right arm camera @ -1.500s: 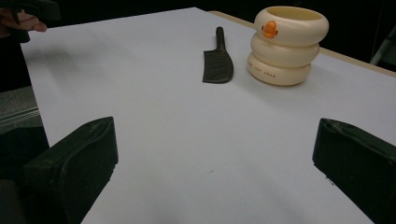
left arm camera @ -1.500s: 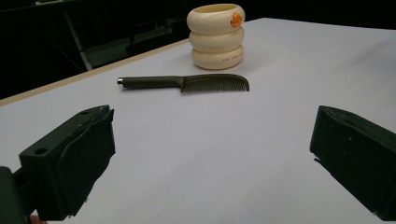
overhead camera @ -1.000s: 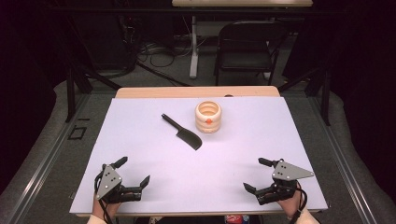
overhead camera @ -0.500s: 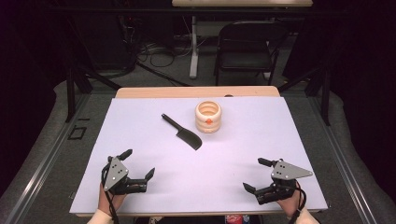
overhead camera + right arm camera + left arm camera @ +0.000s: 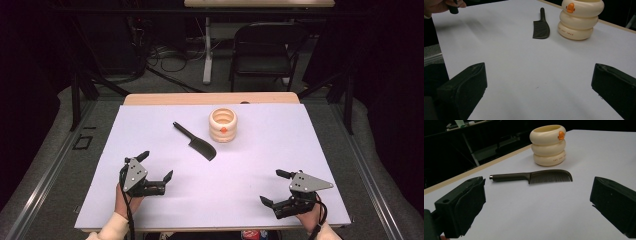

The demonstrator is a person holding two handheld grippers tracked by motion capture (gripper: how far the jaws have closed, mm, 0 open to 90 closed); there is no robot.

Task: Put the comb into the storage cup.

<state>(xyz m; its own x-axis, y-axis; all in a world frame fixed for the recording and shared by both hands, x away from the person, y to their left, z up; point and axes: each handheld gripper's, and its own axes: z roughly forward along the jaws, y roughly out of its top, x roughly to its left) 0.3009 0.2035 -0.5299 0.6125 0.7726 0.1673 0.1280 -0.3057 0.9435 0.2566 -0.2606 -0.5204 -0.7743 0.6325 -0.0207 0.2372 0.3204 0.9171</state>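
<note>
Left gripper [image 5: 156, 166] at the table's [image 5: 300, 150] near-left corner, right gripper [image 5: 274, 187] at the near-right corner — jaws of both spread, holding nothing. Black comb [image 5: 195, 141] lies flat mid-table, just beside a cream ringed cup [image 5: 222, 125] toward the far edge — apart, not touching.

You are working in a lab-like recording room: dark curtains all around, cables [image 5: 165, 55] on the grey floor, a folding chair [image 5: 262, 52] far behind your white-covered table [image 5: 300, 145].
</note>
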